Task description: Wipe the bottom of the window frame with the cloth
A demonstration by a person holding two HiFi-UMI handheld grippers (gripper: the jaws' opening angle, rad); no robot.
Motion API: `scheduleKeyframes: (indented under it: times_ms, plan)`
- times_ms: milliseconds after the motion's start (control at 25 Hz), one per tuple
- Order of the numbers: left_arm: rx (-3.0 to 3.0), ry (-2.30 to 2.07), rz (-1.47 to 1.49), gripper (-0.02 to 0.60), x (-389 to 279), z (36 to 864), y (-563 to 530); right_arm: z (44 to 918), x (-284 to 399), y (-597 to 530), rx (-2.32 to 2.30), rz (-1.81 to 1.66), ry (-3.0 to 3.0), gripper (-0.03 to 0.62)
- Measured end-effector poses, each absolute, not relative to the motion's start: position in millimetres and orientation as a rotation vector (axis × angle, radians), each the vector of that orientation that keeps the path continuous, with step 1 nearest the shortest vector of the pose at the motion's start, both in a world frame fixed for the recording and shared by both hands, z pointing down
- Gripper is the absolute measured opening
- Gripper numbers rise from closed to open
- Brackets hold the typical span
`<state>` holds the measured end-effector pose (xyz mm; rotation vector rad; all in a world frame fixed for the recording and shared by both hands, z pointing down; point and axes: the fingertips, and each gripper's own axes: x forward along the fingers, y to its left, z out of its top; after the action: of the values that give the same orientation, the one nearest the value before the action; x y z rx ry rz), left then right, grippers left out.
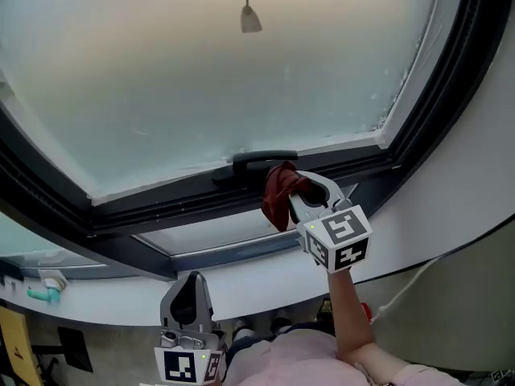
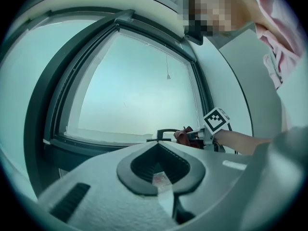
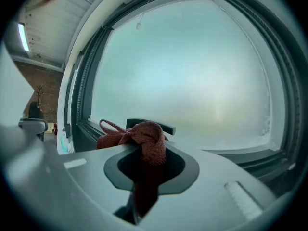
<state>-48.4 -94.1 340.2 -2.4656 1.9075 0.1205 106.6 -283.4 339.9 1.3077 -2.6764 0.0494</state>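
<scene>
A dark red cloth (image 1: 278, 193) hangs bunched from my right gripper (image 1: 296, 190), which is shut on it. The cloth is just below the black window handle (image 1: 264, 160), against the dark bottom rail of the window frame (image 1: 193, 206). In the right gripper view the cloth (image 3: 145, 139) fills the jaws of the right gripper (image 3: 143, 177), with the handle (image 3: 159, 126) right behind it. My left gripper (image 1: 190, 289) is low near the white sill, apart from the frame, its jaws together and empty. From the left gripper (image 2: 161, 179) view, the cloth (image 2: 185, 135) shows far ahead.
A white sill (image 1: 249, 284) runs under the frame. A blind cord weight (image 1: 250, 19) hangs in front of the frosted pane. A small teal object (image 1: 43, 294) lies on the sill at the far left. The frame's right post (image 1: 438, 95) rises beside the white wall.
</scene>
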Motion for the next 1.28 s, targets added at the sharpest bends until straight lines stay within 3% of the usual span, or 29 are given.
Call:
scheduleKeyframes:
  times_ms: [440,640,1280]
  plan:
    - [-2.308,2.11,0.133,-0.003,-73,373,-82,352,94,-328,1.258,0.149,-2.466,0.061]
    - [-2.312,2.037,0.123,-0.003,-63,334,-99,355,93,-330,1.222,0.18,-2.417,0.061]
    - [-2.395,1.945,0.137,-0.003,-53,328,-118,351,126,-344,1.389,-0.042,-2.278,0.061]
